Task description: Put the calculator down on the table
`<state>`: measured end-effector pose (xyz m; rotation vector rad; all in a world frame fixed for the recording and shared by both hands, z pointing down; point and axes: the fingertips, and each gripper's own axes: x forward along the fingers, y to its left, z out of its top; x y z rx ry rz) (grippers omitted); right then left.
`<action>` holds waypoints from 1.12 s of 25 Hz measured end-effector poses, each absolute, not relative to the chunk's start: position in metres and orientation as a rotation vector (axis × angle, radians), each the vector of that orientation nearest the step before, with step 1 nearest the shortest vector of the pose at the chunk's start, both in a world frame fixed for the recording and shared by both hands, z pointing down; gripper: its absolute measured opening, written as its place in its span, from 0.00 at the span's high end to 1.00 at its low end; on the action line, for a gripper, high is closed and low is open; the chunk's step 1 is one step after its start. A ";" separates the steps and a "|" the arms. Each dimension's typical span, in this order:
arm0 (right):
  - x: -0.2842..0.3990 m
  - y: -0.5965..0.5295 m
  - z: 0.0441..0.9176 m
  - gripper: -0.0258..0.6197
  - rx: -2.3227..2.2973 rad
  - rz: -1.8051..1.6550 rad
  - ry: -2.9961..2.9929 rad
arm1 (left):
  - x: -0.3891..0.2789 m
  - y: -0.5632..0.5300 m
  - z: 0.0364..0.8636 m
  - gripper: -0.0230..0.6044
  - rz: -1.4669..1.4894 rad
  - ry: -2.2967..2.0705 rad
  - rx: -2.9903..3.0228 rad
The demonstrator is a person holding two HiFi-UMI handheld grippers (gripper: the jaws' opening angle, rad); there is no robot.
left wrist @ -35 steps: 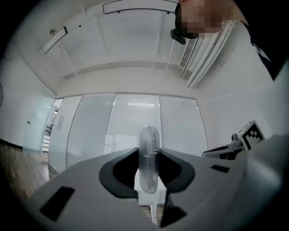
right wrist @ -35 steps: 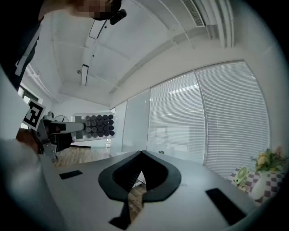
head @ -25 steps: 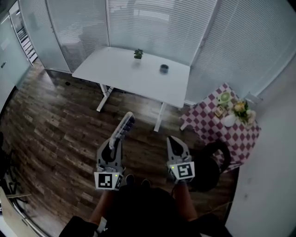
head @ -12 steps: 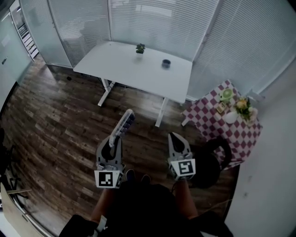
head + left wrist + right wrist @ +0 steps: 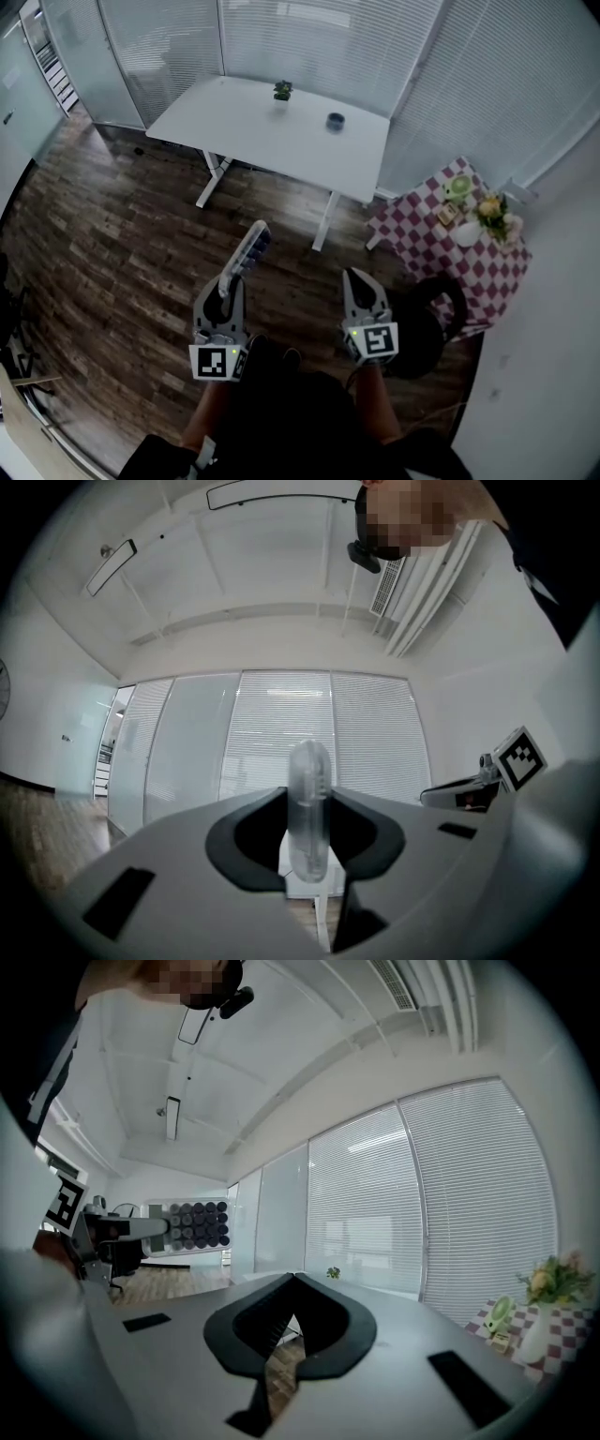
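Observation:
My left gripper [image 5: 231,279] is shut on the near end of a grey calculator [image 5: 252,248], which sticks out ahead of it above the wood floor. In the left gripper view the calculator [image 5: 308,803] stands edge-on between the pads. From the right gripper view its keypad [image 5: 187,1225] shows at the far left. My right gripper [image 5: 355,279] is level beside the left one, shut with nothing in it [image 5: 292,1283]. The white table [image 5: 234,127] stands farther ahead, apart from both grippers.
A small potted plant [image 5: 282,90] and a dark cup [image 5: 335,120] sit on the white table's far side. A checkered side table [image 5: 427,246] with flowers and small items stands at the right. A black chair [image 5: 424,328] is close to my right gripper.
The head view has shifted slightly. Both grippers keep their places and the calculator stays gripped.

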<state>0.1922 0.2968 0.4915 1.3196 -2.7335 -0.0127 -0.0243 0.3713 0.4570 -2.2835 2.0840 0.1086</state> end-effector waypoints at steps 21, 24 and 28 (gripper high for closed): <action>0.170 0.185 0.499 0.95 1.396 -0.039 -2.674 | -0.073 0.256 0.471 0.80 0.099 2.109 -2.326; 0.158 0.164 0.499 0.95 1.404 0.006 -2.666 | -0.084 0.234 0.469 0.80 0.088 2.097 -2.327; 0.141 0.137 0.499 0.95 1.427 0.000 -2.658 | -0.100 0.205 0.466 0.80 0.119 2.086 -2.351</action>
